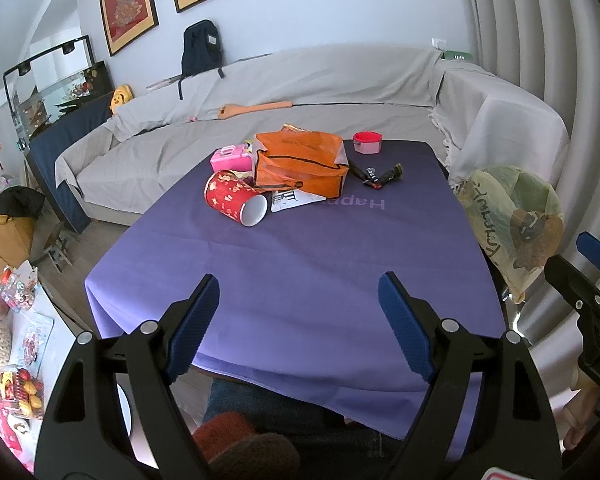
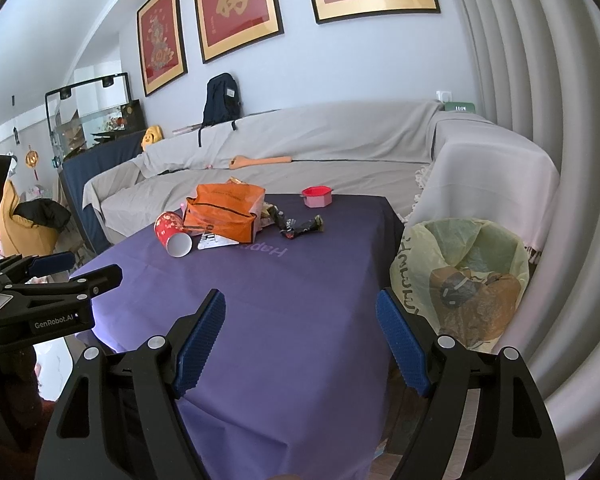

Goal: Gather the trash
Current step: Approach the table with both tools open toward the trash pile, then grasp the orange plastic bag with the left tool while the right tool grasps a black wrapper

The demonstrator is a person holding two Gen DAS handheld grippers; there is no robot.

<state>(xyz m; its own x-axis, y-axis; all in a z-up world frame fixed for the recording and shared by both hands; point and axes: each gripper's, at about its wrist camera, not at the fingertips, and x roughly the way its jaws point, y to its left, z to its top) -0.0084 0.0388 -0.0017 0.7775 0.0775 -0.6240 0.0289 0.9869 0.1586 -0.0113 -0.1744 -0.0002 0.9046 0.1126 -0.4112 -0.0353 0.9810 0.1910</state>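
Observation:
Trash lies at the far end of a purple-clothed table (image 1: 300, 280): a tipped red paper cup (image 1: 236, 199), an orange plastic bag (image 1: 300, 162), a white printed wrapper (image 1: 294, 201) and dark wrappers (image 1: 376, 175). The same cup (image 2: 173, 233), bag (image 2: 224, 212) and dark wrappers (image 2: 300, 227) show in the right wrist view. A bin lined with a yellow-green bag (image 2: 464, 276) stands right of the table and holds some trash. My left gripper (image 1: 298, 320) is open and empty over the near table. My right gripper (image 2: 300, 336) is open and empty near the table's right front.
A pink box (image 1: 232, 158) and a red-and-pink container (image 1: 367, 142) sit on the table's far part. A grey-covered sofa (image 1: 300, 88) wraps behind and to the right. A cluttered side table (image 1: 16, 340) stands at the left. Curtains (image 2: 540, 120) hang at the right.

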